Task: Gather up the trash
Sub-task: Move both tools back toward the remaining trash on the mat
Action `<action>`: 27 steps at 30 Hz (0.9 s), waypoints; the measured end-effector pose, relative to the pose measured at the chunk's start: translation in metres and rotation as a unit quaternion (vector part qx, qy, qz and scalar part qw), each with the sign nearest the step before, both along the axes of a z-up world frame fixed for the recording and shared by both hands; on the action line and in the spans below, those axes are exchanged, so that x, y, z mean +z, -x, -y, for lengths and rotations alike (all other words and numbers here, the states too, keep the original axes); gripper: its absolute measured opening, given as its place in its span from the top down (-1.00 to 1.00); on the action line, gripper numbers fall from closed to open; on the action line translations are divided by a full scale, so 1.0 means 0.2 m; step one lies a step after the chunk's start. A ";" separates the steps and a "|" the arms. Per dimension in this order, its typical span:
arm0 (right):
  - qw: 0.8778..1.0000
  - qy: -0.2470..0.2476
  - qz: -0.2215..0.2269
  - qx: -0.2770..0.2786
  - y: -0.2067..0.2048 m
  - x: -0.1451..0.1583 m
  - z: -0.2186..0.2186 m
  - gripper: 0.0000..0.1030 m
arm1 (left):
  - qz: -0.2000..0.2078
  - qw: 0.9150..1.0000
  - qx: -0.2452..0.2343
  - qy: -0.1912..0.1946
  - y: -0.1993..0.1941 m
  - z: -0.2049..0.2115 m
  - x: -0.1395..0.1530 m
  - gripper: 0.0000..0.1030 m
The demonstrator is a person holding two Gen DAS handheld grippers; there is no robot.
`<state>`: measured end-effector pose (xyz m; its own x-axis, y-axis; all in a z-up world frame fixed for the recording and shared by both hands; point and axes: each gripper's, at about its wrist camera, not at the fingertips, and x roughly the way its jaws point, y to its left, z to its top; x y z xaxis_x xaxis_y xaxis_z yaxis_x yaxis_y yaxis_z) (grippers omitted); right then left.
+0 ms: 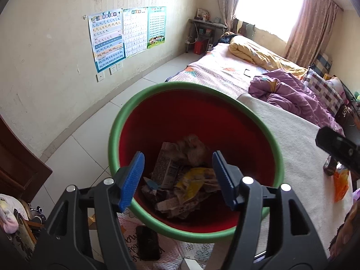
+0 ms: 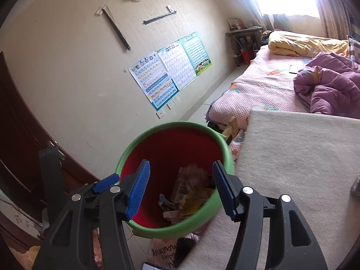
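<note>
A red bin with a green rim (image 1: 117,132) (image 2: 227,155) stands on the floor beside a white-covered table. It holds crumpled newspaper (image 1: 166,166), a yellow wrapper (image 1: 195,182) (image 2: 193,200) and brown crumpled paper (image 1: 193,146). My left gripper (image 1: 178,177) is open and empty, right above the bin's mouth. My right gripper (image 2: 181,186) is open and empty, also above the bin; the left gripper's blue pad (image 2: 105,183) shows at its left. An orange wrapper (image 1: 340,184) and a small dark bottle (image 1: 329,167) lie on the table at the right.
The white-covered table (image 1: 299,148) (image 2: 303,157) borders the bin on the right. A bed with purple and yellow quilts (image 1: 290,94) lies beyond. A dark phone (image 1: 147,243) lies on a patterned mat below the bin. A brown door (image 2: 20,148) is at left.
</note>
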<state>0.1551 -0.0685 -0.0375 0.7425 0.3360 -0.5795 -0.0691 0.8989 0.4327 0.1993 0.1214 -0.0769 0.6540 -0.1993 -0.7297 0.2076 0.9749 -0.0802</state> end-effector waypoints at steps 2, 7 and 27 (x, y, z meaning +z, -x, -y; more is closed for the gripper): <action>1.000 0.011 -0.005 -0.012 0.07 -0.02 0.06 -0.11 | 0.000 1.000 -0.006 0.002 0.02 0.04 0.00 -0.19; 0.997 0.049 -0.028 -0.059 0.28 -0.09 0.27 -0.11 | -0.004 0.999 -0.036 0.003 0.09 0.23 0.00 -0.21; 0.973 0.123 -0.096 -0.170 0.64 -0.34 1.25 -0.34 | -0.017 0.995 -0.098 -0.004 0.59 0.91 -0.02 -0.28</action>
<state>0.0268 -0.3176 -0.1062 0.6570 -0.0774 -0.7499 0.3112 0.9338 0.1763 0.0821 -0.0615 -0.0803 0.5781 -0.3144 -0.7530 0.3911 0.9167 -0.0824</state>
